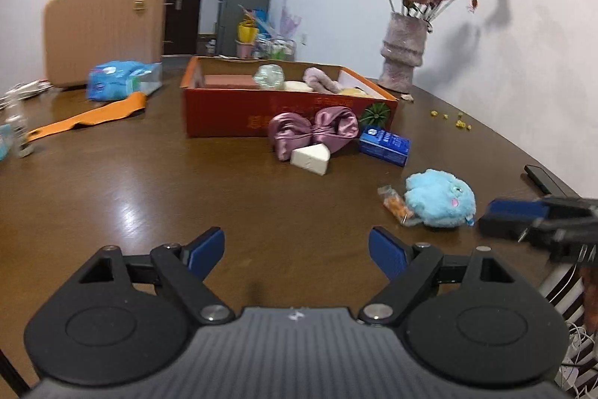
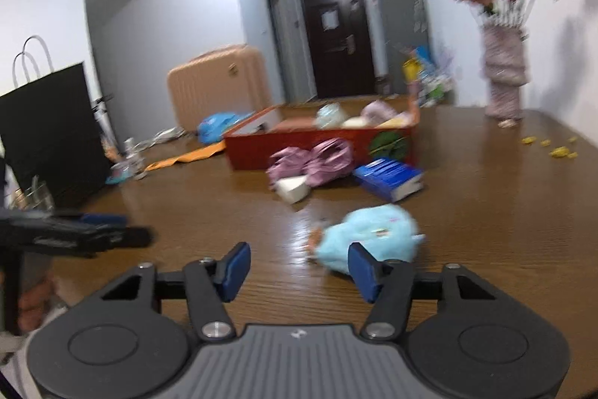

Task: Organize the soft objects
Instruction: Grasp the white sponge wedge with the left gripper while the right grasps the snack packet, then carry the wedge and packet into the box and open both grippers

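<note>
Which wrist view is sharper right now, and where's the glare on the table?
Left wrist view is sharper: the blue plush toy and red box are crisp, with a glare patch on the table. Right wrist view is motion-blurred, the vase and plush smeared, overhead light blown out.

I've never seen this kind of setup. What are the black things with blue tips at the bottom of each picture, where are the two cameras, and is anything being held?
Those are two hand-held grippers, each carrying a fisheye camera that looks along its fingers. One picture comes from the left gripper, the other from the right gripper. Both are open and hold nothing. On the brown table lie a blue plush toy, a pink satin bow, a white sponge wedge, a blue carton and a red box already holding some soft items. The right gripper is closest to the plush toy.
</note>
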Motion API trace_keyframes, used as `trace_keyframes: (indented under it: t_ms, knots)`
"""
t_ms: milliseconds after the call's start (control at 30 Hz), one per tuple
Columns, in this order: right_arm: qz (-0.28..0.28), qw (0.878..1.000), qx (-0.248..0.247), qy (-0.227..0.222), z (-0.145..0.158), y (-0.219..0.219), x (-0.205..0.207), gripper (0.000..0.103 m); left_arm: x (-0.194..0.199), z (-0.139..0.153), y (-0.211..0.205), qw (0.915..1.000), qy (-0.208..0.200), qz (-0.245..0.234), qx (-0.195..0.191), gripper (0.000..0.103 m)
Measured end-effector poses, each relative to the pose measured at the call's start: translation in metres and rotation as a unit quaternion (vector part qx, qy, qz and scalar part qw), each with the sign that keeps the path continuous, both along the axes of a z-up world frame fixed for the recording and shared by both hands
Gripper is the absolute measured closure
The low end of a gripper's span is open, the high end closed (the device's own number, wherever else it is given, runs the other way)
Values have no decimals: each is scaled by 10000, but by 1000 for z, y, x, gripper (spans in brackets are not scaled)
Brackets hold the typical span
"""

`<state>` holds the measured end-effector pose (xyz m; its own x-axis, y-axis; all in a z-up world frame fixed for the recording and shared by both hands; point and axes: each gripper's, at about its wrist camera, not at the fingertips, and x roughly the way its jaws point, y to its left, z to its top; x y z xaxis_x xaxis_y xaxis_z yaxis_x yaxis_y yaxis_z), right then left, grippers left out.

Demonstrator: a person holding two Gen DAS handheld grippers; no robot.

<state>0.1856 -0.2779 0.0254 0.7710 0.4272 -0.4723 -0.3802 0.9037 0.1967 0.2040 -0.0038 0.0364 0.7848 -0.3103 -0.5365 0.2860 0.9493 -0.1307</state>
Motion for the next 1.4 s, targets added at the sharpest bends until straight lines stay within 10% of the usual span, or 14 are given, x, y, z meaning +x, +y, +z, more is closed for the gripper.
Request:
trace_keyframes:
  t_ms: [367,600,767,1400]
  knots:
    - [-191,9976,-533,399,-35,32,90,52,134,-21,-54,9976,284,-594,221,25]
    - [-83,9978,-429,493,-39,26,111,80,178,-40,-66,9957,541,-714,227,50]
    - [-91,9979,-389,513,-39,24,116,81,177,-39,-62,9956,542,-745,139,67]
    - [73,9995,-267,136,-16,41,47,81,57,-3,-13,9991,225,-230,-279,67]
